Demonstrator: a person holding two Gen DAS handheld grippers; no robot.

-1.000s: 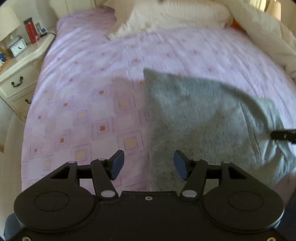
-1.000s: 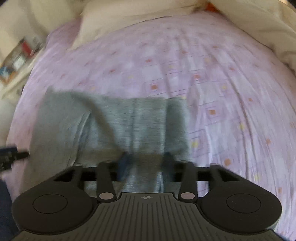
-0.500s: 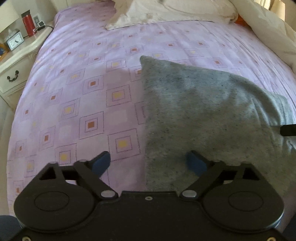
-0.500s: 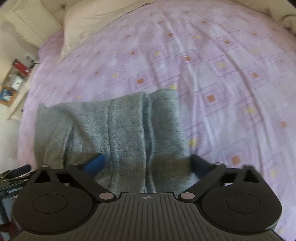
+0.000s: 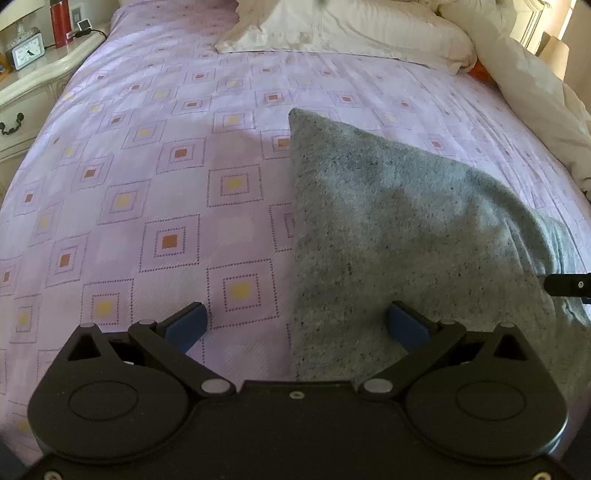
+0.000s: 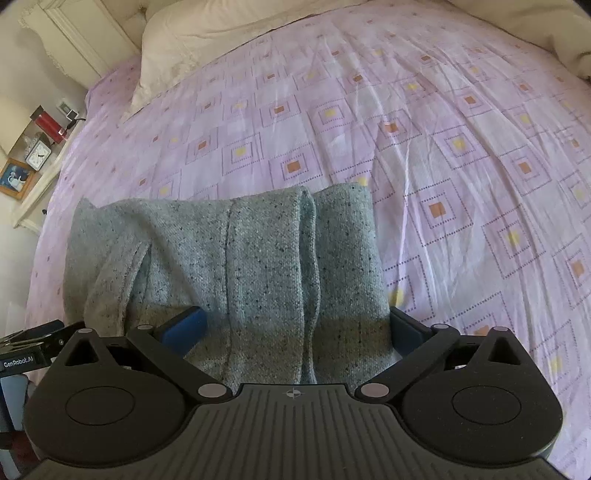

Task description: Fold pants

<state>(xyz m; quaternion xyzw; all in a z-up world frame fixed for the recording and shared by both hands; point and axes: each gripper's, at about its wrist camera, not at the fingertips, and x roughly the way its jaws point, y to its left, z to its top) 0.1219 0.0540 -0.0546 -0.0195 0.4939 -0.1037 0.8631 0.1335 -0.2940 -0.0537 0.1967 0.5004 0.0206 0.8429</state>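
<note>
My left gripper [image 5: 295, 326] hangs low over the near edge of the bed, angled forward and down, its blue fingers [image 5: 184, 325] spread wide with nothing between them. One finger sits over the bare lilac bedsheet [image 5: 147, 184], the other over the left margin of the grey pants [image 5: 406, 240]. My right gripper [image 6: 295, 328] is likewise tipped down toward the mattress, its jaws splayed as far apart as the left's, straddling the near end of the pants without pinching them. The pants lie folded into a compact grey block on the sheet close to the bed's near edge, with layered folds running lengthwise away from me in the right wrist view. Each tool shows at the edge of the other's view, beside the fabric. A cream pillow [image 5: 351, 29] lies at the head of the bed, and a nightstand [image 5: 33, 92] with a clock [image 5: 27, 55] stands to the left.
</note>
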